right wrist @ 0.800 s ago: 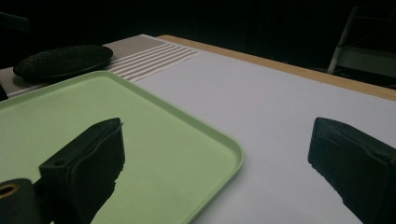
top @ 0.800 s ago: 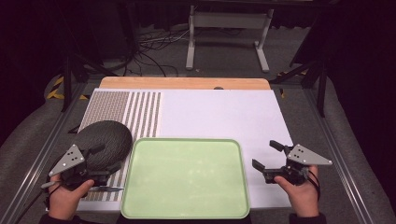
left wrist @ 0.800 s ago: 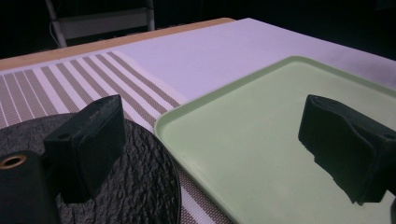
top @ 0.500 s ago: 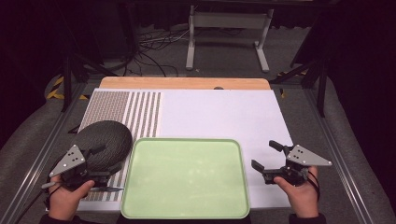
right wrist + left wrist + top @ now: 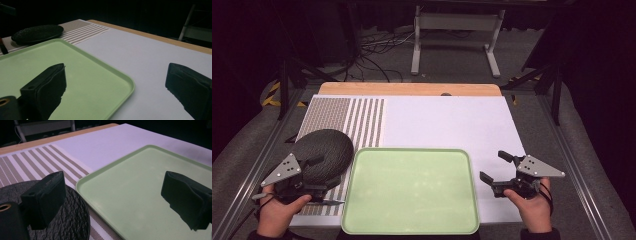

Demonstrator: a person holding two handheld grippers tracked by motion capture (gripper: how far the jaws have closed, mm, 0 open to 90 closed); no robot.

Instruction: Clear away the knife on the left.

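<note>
A pale green tray point(image 5: 412, 150) lies empty at the near middle of the table, also seen in the left gripper view point(image 5: 140, 182) and the right gripper view point(image 5: 82, 62). A black textured plate point(image 5: 327, 145) sits just left of it on the striped part of the mat point(image 5: 70, 220) point(image 5: 37, 32). My left gripper point(image 5: 326, 172) is open, one jaw over the plate and the other over the tray's left edge point(image 5: 112, 195). My right gripper point(image 5: 493, 166) is open at the tray's right edge, holding nothing point(image 5: 115, 85).
A white mat point(image 5: 447, 120) covers the table, with brown stripes point(image 5: 357, 120) on its left part. A wooden strip point(image 5: 412, 89) runs along the far edge. Beyond the table stand a metal frame point(image 5: 452, 30) and floor cables point(image 5: 377, 50).
</note>
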